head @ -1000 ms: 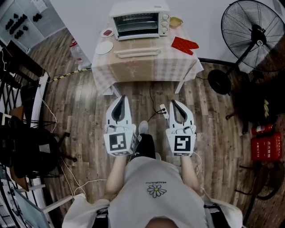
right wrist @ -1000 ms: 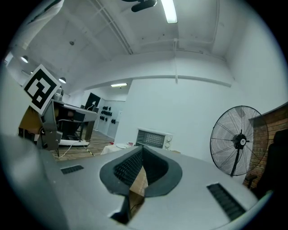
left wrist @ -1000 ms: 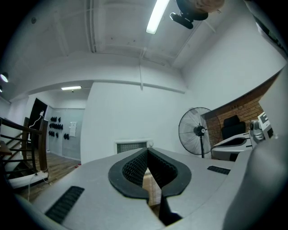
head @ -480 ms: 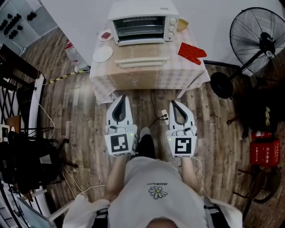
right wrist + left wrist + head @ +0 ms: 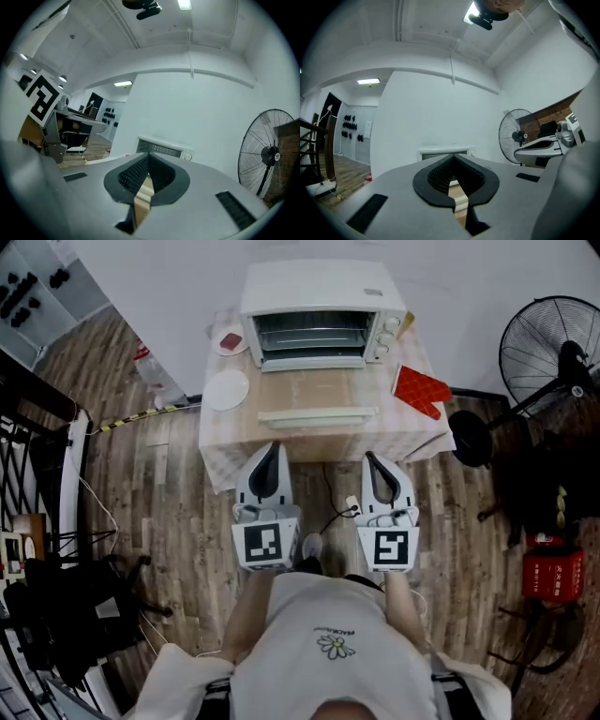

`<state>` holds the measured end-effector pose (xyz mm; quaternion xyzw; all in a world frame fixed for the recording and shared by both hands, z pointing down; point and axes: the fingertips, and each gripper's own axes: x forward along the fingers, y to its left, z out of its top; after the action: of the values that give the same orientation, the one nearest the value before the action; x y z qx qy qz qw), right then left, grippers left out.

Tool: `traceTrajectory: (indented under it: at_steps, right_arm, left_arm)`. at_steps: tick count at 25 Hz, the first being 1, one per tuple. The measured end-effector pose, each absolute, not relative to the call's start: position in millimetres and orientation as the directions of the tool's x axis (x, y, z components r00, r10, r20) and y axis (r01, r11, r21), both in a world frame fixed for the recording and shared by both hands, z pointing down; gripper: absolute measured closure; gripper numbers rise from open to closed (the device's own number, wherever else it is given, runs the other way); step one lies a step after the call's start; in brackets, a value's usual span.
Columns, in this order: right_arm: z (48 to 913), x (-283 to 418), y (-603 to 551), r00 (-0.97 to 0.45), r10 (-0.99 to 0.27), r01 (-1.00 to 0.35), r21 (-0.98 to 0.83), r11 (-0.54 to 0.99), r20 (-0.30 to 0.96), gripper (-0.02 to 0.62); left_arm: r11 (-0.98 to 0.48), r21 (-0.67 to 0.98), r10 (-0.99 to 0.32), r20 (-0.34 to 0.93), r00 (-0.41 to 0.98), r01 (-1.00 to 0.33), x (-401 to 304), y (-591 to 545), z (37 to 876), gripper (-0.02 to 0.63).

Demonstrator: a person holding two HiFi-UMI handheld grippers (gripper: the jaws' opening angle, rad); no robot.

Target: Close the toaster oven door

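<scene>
Toaster oven: back of counter, against wall.
Door: dropped flat, handle facing person; not yet lifted.
Left hand-held gripper: jaws together, empty, short of counter.
Right hand-held gripper: likewise closed, empty; probably for pushing.

Plank floor, white wall, fan, possibly a rack.

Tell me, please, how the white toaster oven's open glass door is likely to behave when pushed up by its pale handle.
The glass door lies flat and looks rigid, so it should probably swing up on its hinge, not flex. The white toaster oven looks fairly light on the checked tablecloth, so a hard push might slide it back.
</scene>
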<state>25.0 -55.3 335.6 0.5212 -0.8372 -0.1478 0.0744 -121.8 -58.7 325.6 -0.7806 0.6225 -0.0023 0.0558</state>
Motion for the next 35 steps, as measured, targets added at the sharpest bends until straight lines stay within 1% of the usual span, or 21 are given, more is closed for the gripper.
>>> traceTrajectory:
  at_steps: [5,10,18,23,26,31,35]
  right_arm:
    - [335,18,-84,-0.414,-0.91,-0.851,0.357,0.386,-0.003,0.586]
    - [342,27,-106,-0.385,-0.923,-0.868,0.333,0.368,0.017,0.586]
    - [329,23,-132,-0.426,-0.904,-0.856,0.342,0.387,-0.044,0.586]
    - [327,26,-137,-0.449,-0.892,-0.843,0.356,0.404,-0.051,0.586]
    - [329,33,-138,-0.45,-0.892,-0.844,0.351,0.406,-0.051,0.586]
    - [334,42,-140,-0.441,-0.897,-0.855,0.324,0.405,-0.042,0.586]
    - [335,44,-143,-0.438,-0.898,-0.86,0.309,0.405,-0.041,0.586]
  left_arm:
    - [-0.217,-0.024,-0.972,-0.082,0.218,-0.976,-137,-97,324,0.591]
    - [-0.227,-0.058,-0.971,-0.068,0.23,-0.972,-138,-112,333,0.591]
    - [-0.154,-0.055,-0.981,-0.107,0.159,-0.987,-136,-128,318,0.589]
    - [-0.129,-0.039,-0.986,-0.105,0.133,-0.991,-134,-131,319,0.591]
    - [-0.125,-0.031,-0.987,-0.101,0.127,-0.992,-131,-133,323,0.59]
    - [-0.147,-0.078,-0.982,-0.104,0.155,-0.986,-120,-136,326,0.59]
    - [-0.146,-0.083,-0.982,-0.106,0.154,-0.986,-111,-136,326,0.591]
